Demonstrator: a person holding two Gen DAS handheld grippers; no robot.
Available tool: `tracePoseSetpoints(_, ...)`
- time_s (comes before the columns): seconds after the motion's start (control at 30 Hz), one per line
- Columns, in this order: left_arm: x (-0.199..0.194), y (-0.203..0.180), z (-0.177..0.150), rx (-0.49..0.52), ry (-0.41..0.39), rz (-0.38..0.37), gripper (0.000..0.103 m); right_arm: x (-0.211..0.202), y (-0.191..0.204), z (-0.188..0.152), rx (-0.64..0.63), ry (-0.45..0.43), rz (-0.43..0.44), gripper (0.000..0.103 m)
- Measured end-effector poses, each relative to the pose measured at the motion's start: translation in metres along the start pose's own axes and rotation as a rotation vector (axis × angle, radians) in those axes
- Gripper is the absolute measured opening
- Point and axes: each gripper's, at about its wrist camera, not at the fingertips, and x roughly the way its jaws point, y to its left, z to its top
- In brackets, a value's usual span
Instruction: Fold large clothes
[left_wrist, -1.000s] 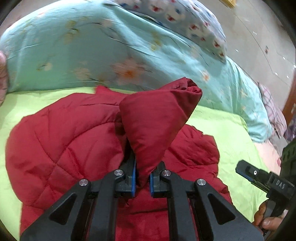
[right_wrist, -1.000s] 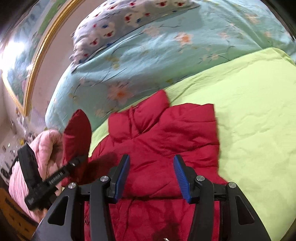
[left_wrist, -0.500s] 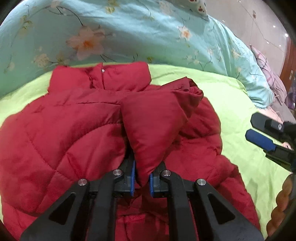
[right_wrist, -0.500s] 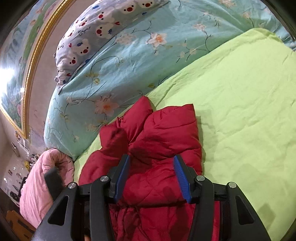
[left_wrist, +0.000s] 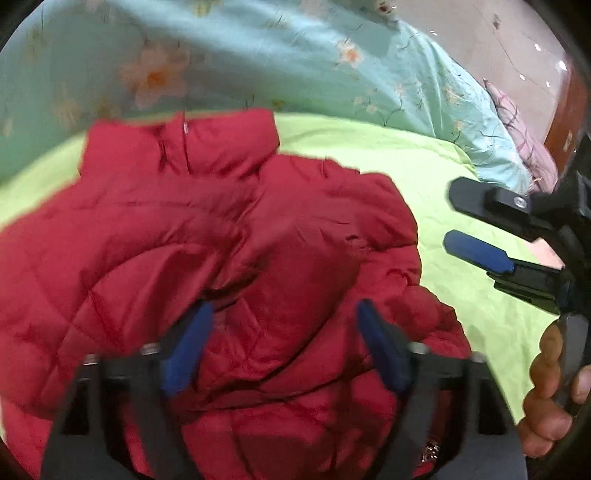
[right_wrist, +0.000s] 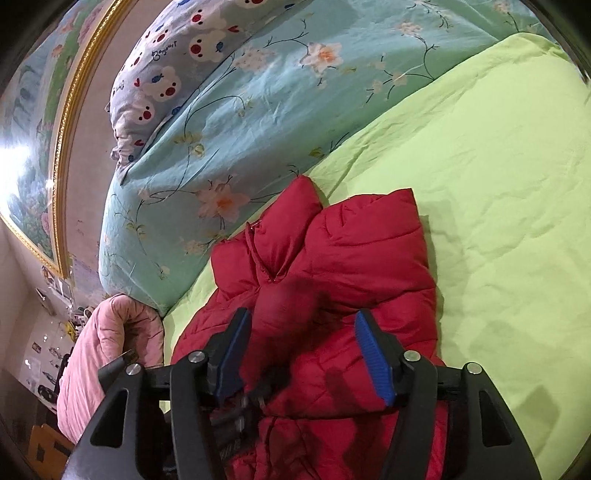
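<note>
A red quilted jacket (left_wrist: 229, 236) lies on the lime green bed cover (left_wrist: 424, 177), collar toward the pillows. A sleeve is folded across its front. My left gripper (left_wrist: 284, 325) is open just above the folded sleeve, holding nothing. My right gripper (right_wrist: 303, 339) is open above the jacket (right_wrist: 351, 266), empty. It also shows at the right of the left wrist view (left_wrist: 461, 221), open, held by a hand. The left gripper's body is partly visible under the right gripper's left finger.
A light blue floral quilt (right_wrist: 229, 147) is piled behind the jacket, with a bear-print pillow (right_wrist: 177, 66) on top. A pink blanket (right_wrist: 107, 350) lies at the bed's left edge. Green cover (right_wrist: 498, 221) spreads to the right of the jacket.
My left gripper has opened and let go of the red sleeve, which now lies folded on the jacket front. The right gripper stayed open and moved slightly nearer the jacket.
</note>
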Motion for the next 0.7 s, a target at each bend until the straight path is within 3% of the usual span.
tracePoseSetpoints(0.13,-0.011,-0.015,-0.002,0.061,-0.023,0.015,0.084,-0.002,-0.001,0.002,0.004,0.000,0.008,0.063)
tracePoseSetpoints(0.3,-0.038,0.005,-0.011,0.008,-0.050,-0.032,0.084,0.002,0.001,0.008,-0.003,0.022,0.028,0.063)
tracePoseSetpoints(0.47,-0.076,0.045,-0.018,-0.066,-0.100,-0.020,0.084,0.030,0.013,0.004,-0.008,0.104,0.037,0.070)
tracePoseSetpoints(0.7,-0.103,0.130,-0.019,-0.193,-0.136,0.098,0.084,0.070,0.021,-0.007,0.029,0.196,-0.001,0.071)
